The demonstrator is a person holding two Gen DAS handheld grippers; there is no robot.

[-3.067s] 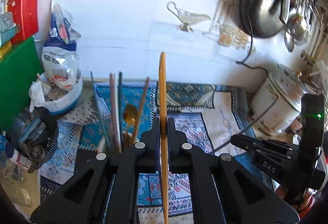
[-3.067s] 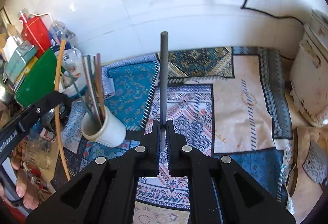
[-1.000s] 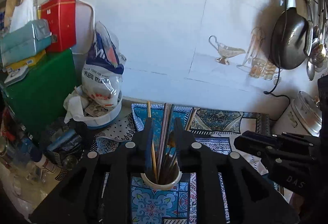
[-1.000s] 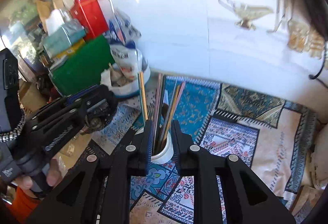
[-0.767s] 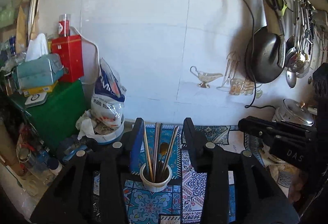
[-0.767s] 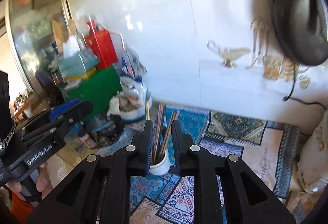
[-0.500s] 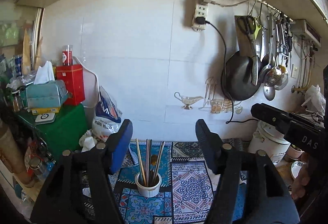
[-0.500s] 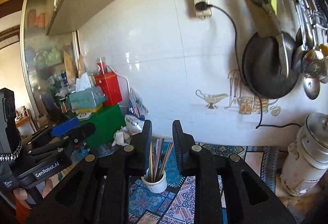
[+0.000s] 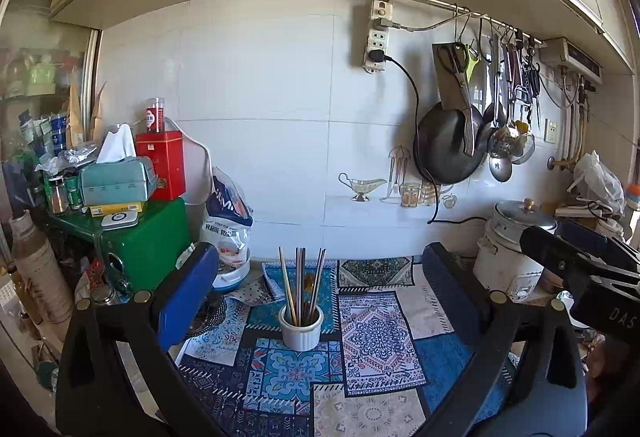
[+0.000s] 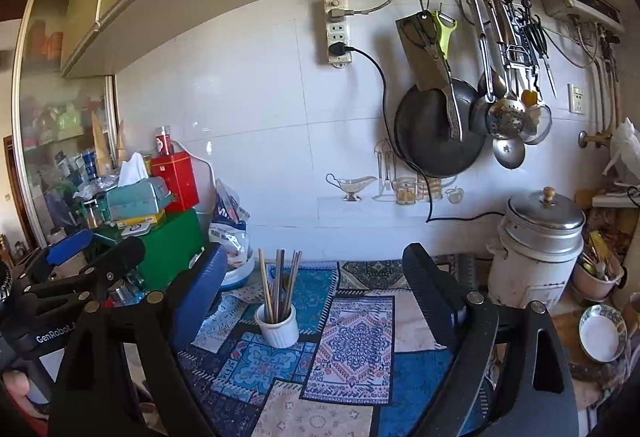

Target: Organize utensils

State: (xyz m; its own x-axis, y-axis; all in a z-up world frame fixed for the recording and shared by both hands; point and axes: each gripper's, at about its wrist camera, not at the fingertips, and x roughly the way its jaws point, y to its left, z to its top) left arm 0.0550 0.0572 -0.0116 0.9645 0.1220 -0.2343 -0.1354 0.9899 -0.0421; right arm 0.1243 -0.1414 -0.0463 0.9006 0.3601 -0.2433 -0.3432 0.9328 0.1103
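Black left tool [image 9: 320, 293] spread wide, empty, right tool [image 10: 314, 281] likewise

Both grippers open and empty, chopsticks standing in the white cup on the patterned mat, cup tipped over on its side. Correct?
Not quite: the white cup stands upright on the patterned mat, not tipped over; the left wrist view shows it. The rest holds: chopsticks stand in it, and the left gripper and right gripper are both open and empty.
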